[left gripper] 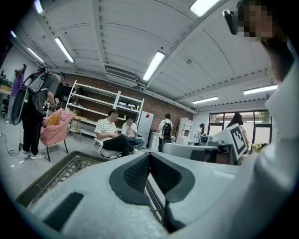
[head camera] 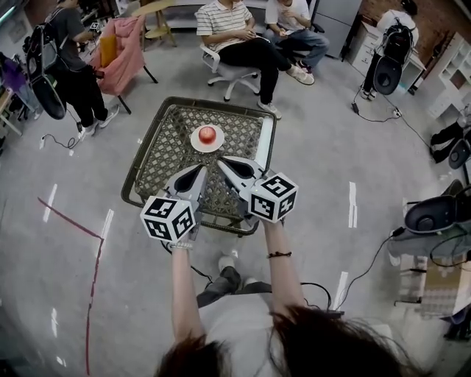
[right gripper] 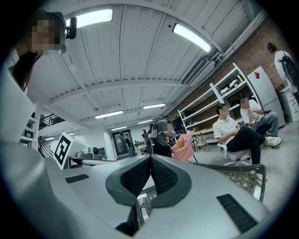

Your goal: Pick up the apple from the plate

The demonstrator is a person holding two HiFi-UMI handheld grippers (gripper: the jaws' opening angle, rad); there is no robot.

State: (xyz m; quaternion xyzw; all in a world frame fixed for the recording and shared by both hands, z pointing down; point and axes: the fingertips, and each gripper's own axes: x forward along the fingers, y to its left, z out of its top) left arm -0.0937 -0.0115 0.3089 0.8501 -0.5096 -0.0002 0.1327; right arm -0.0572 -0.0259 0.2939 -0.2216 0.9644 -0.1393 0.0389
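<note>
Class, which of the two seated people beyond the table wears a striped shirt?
The person on the white swivel chair, in black trousers; the neighbour wears a plain white top and blue jeans.

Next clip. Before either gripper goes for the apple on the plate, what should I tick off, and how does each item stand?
1. Apple seated on the plate: ok, it sits in the middle, and the plate is on the woven table.
2. Left gripper open for a grasp: not ok, jaws together, nothing between them.
3. Right gripper open: not ok, jaws together, empty.
4. Way to the apple free: ok, only bare tabletop lies between both grippers and the plate.
5. Apple in either gripper view: not ok, neither shows it.
</note>
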